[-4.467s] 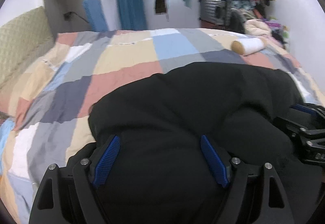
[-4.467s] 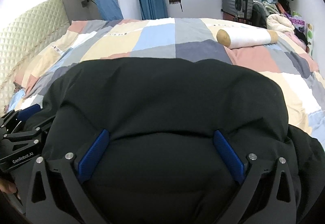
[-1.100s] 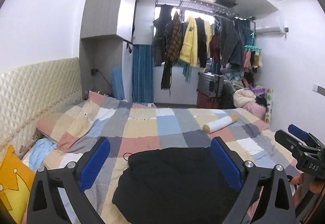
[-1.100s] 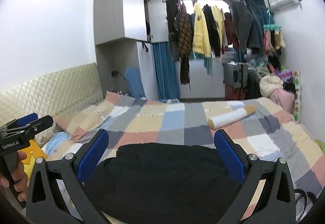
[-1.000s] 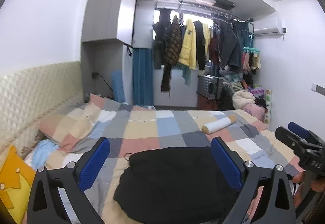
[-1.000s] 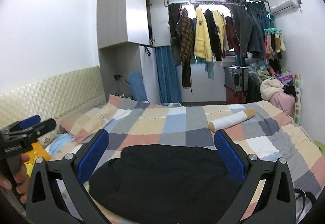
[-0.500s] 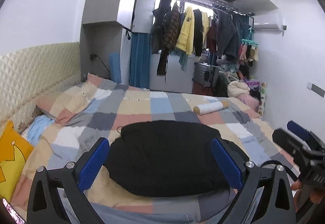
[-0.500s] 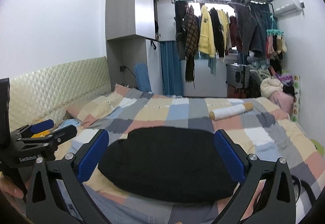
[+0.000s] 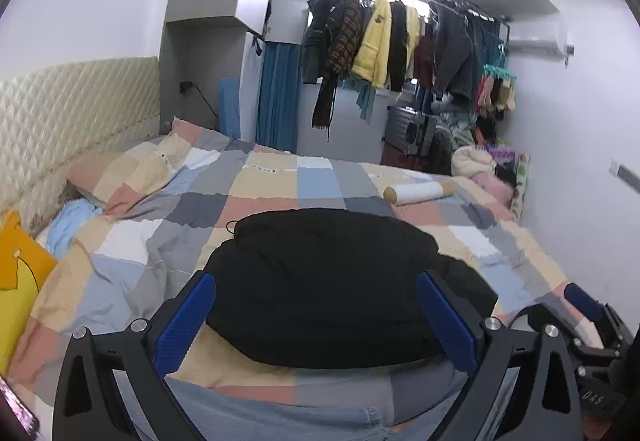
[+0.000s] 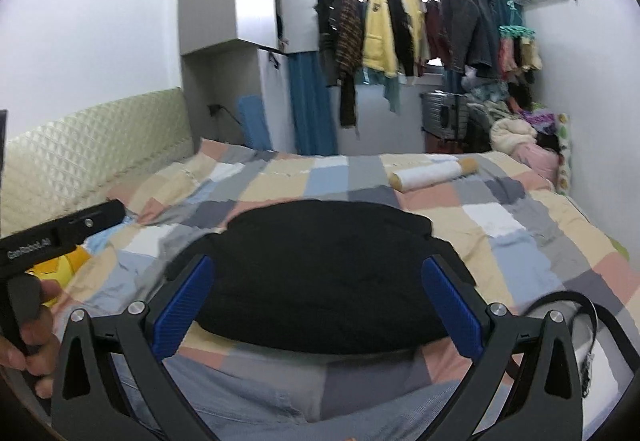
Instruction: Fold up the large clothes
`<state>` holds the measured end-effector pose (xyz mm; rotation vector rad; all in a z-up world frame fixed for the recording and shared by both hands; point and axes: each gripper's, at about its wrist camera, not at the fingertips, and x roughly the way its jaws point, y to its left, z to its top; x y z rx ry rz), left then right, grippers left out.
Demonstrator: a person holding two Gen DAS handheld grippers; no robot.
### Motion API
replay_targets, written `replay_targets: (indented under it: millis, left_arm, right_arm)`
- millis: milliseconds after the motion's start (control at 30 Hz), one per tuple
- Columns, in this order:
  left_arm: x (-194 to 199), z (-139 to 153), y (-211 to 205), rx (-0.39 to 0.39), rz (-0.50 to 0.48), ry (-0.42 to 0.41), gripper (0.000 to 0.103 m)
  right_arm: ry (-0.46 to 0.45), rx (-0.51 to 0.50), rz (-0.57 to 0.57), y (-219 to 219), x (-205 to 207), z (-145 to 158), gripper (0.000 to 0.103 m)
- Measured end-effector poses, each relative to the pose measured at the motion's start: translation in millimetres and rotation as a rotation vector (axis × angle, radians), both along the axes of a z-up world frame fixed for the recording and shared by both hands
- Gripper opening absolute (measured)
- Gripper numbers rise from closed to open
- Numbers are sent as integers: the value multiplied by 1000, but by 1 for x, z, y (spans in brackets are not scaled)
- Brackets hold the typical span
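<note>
A large black padded garment [image 9: 332, 281] lies folded into a rounded bundle on the patchwork bed [image 9: 256, 185]; it also shows in the right wrist view [image 10: 320, 273]. My left gripper [image 9: 316, 317] is open and empty, held back from the garment above the bed's near edge. My right gripper [image 10: 316, 305] is open and empty too, at a similar distance. The right gripper's body shows at the lower right of the left wrist view [image 9: 592, 333], and the left gripper's body at the left of the right wrist view [image 10: 60, 229].
A white roll [image 9: 418, 193] lies on the bed beyond the garment. A yellow cushion [image 9: 16, 269] and padded headboard [image 9: 60, 121] are at left. Clothes hang on a rail [image 9: 400, 41] at the back. A black strap [image 10: 576, 305] lies at the bed's right.
Both grippers let go of the black garment, lifted up and drew back from it. In the last half second both views tilted down a little toward the bed.
</note>
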<state>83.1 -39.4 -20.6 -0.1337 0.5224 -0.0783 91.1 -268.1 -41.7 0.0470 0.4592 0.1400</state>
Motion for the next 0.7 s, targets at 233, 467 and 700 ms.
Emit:
replay_targets:
  millis: [233,467,700]
  left_arm:
    - [13,-12,-14,13,-19,40,101]
    - [21,-20,-21,47,-8,72,101]
    - [22,-22,-20,55,3,98,101]
  right_arm:
    - [38,3,-34,-14,7,-10,103]
    - [65,23,-23,-16,13,-17,103]
    - [61,31,-5,-13,9,-12,103]
